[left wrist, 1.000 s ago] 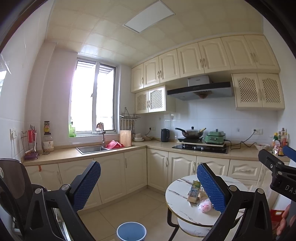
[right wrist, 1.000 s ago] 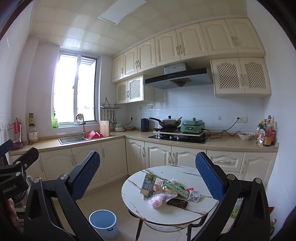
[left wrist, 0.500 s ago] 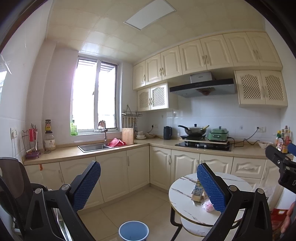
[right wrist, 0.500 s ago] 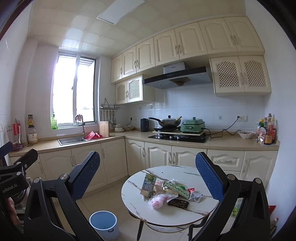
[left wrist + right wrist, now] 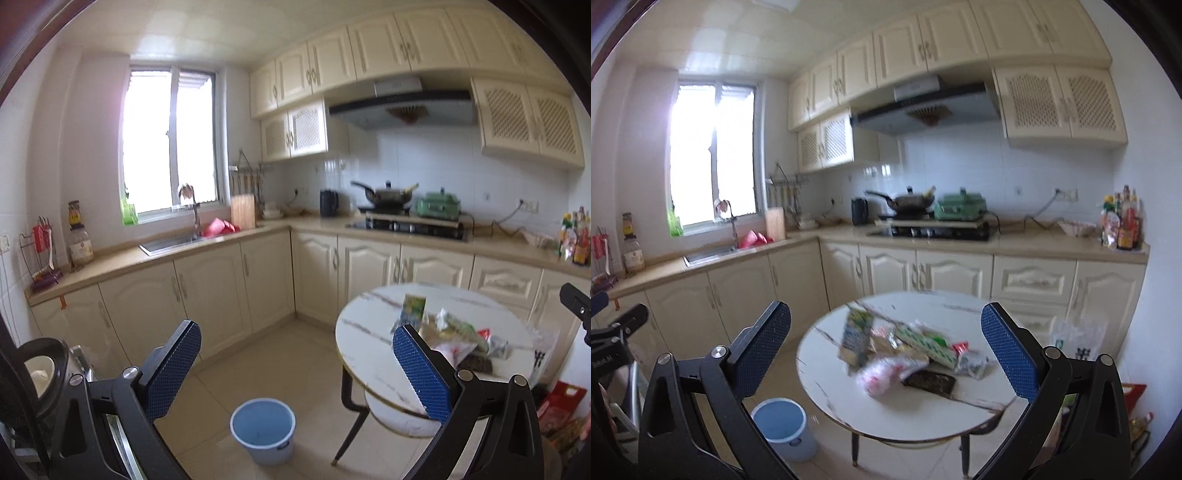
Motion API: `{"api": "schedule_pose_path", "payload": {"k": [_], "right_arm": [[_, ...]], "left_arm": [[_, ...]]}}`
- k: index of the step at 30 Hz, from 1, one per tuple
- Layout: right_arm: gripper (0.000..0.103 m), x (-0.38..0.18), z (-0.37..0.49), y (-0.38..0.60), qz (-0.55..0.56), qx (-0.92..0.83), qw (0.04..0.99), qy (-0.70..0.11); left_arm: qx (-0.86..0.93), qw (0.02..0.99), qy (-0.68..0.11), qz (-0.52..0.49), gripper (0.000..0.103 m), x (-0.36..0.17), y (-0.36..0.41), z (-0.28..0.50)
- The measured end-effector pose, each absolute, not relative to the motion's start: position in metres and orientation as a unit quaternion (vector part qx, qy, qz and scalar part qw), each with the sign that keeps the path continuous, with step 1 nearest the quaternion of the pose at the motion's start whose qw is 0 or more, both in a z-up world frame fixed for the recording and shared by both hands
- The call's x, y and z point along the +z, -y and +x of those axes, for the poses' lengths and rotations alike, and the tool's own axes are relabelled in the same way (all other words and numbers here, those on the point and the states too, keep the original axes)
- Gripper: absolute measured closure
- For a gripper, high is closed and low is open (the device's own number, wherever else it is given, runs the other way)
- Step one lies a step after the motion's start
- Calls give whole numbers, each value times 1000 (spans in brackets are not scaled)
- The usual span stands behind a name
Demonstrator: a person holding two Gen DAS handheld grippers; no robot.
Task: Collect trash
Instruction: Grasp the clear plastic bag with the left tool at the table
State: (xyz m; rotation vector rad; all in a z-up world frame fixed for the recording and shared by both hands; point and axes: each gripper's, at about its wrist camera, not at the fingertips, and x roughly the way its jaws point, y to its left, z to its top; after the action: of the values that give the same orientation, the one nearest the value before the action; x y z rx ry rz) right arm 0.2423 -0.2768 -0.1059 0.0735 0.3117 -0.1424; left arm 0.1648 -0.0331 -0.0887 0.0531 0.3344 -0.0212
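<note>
A: While both units are held above the floor, report finger state

B: My left gripper has its jaws spread wide, nothing between them. My right gripper is the same: fully parted, empty

A: Location of the trash?

B: The trash lies in a blurred heap on the round marble table: a green carton, a pink-and-white bag, a dark flat packet. A blue bin stands on the floor just left of the table
</note>
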Motion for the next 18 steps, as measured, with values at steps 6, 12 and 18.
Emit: {"api": "schedule_pose_path", "payload": {"k": [6, 12, 18], "right_arm": [[0, -189, 294, 337, 44, -86, 963, -251], [0, -252, 338, 372, 43, -82, 942, -324], [0, -286, 364, 391, 47, -73, 930, -356]], "left_arm": [[-40, 968, -243, 44, 1, -126, 69, 238], [-113, 945, -302, 56, 1, -144, 118, 311], [-173, 924, -332, 78, 1, -180, 170, 375]]}}
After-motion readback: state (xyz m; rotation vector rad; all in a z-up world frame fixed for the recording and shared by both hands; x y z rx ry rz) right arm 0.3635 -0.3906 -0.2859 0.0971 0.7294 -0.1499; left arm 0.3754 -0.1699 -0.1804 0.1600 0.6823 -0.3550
